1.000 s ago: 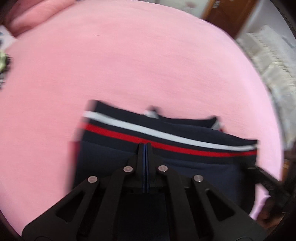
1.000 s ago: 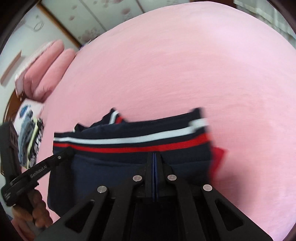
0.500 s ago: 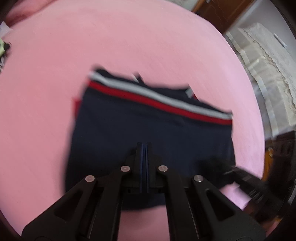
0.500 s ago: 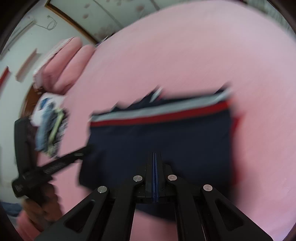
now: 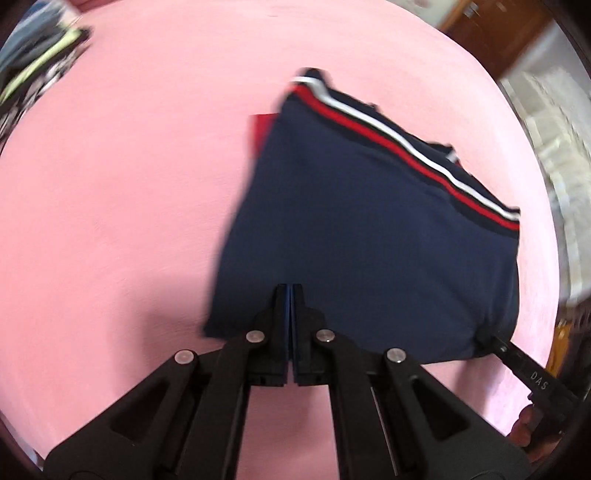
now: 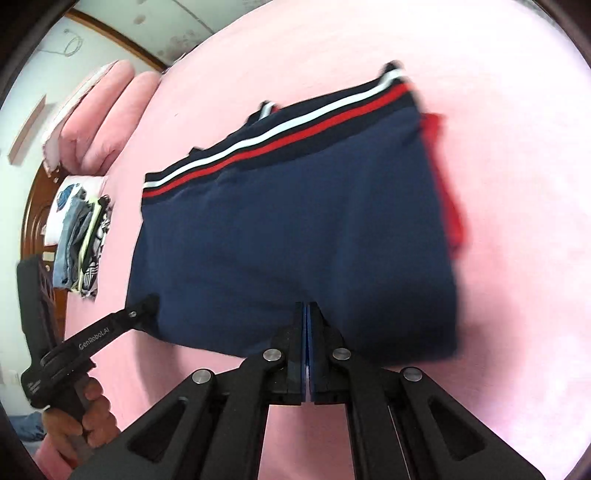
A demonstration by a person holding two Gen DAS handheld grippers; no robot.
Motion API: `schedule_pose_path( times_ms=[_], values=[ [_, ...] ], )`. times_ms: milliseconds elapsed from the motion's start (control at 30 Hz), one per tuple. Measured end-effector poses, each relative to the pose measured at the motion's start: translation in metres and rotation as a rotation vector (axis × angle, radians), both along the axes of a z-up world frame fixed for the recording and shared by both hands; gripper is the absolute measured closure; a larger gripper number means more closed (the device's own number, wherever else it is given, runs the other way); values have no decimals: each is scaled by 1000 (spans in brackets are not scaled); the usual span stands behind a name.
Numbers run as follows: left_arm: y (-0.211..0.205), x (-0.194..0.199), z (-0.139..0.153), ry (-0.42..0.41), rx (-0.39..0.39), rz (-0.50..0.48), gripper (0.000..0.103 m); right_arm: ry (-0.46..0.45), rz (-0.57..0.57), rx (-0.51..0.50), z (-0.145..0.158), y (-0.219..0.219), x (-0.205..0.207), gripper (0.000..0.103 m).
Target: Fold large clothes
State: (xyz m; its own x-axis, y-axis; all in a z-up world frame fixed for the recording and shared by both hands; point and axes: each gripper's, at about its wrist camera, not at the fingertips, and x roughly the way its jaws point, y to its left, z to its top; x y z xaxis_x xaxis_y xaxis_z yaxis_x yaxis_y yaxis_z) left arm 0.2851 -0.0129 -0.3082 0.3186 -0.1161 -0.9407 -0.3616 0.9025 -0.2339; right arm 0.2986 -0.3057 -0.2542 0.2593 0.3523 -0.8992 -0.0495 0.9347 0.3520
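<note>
A folded navy garment with a red and white stripe band lies over the pink bed. A red part shows at its side. My left gripper is shut on the garment's near edge. My right gripper is shut on the same near edge, seen in the right wrist view on the navy garment. Each gripper shows in the other's view: the right one at the garment's right corner, the left one at its left corner.
A pile of other clothes lies at the bed's left edge, also in the left wrist view. Pink pillows sit at the head. White lace fabric and wooden furniture stand past the right side.
Both grippers have drawn back with the garment's near edge. The striped band now lies farther from them, and more of the navy cloth shows spread on the bed.
</note>
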Motion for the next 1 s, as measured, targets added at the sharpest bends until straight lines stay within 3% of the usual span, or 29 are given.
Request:
schedule_pose_path(
  times_ms=[133,233,333,433,600,767,867,1000],
  values=[
    [10,-4,-1,-3,-14,14,102,-6,-80,-170,5,-23,-11,103],
    [3,-4,-2,10,47,24,102,28,-210,-166,5,-61,-19,103],
    [3,-7,-8,35,26,114,102,17,-236,-200,8,-80,-23,103],
    [-7,-16,-6,36,17,176,102,0,-231,-149,18,-81,-20,103],
    [-20,-33,-6,35,-78,255,102,-85,-156,-8,39,-39,0,103],
    [-20,-45,-17,85,-182,328,102,-32,-57,142,22,25,27,103],
    [-19,-52,-19,97,-197,345,102,-55,38,67,13,61,38,103],
    [2,-75,-7,83,-230,369,102,-45,60,-1,-7,74,36,103]
  ],
)
